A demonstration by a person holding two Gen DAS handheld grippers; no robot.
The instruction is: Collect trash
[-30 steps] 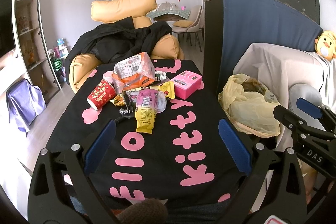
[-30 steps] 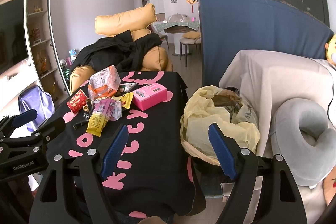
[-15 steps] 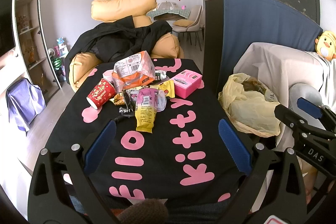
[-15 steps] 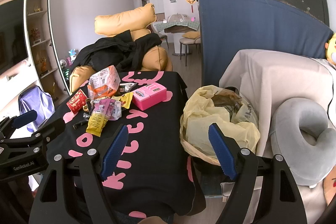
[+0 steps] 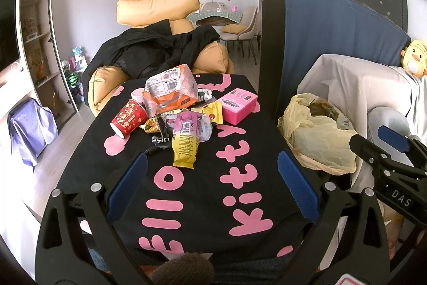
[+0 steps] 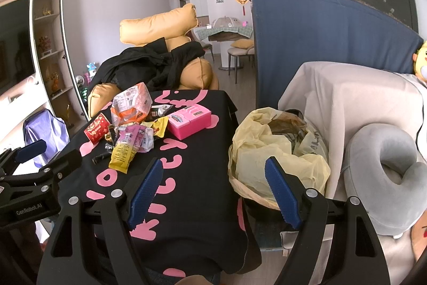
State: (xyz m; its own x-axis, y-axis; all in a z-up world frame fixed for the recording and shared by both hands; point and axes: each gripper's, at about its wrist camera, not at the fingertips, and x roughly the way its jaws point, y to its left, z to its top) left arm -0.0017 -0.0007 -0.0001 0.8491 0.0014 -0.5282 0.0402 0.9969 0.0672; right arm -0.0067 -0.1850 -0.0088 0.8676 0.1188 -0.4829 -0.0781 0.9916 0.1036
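A pile of trash lies at the far middle of the black table [image 5: 202, 186]: a red paper cup [image 5: 128, 118] on its side, an orange snack bag [image 5: 170, 92], a yellow wrapper [image 5: 184, 146], a pink box [image 5: 237, 104] and small wrappers. A yellow trash bag [image 5: 317, 135] stands open to the table's right; it also shows in the right wrist view [image 6: 277, 148]. My left gripper [image 5: 210, 183] is open and empty over the table's near half. My right gripper [image 6: 213, 191] is open and empty between the table edge and the bag.
A sofa with a white cover [image 6: 347, 98] and a grey neck pillow [image 6: 387, 159] is right of the bag. A tan beanbag with a black coat [image 5: 160, 50] sits behind the table. A blue-covered cabinet [image 5: 333, 44] stands at back right.
The left gripper has edged slightly forward toward the trash pile. The right gripper has barely moved.
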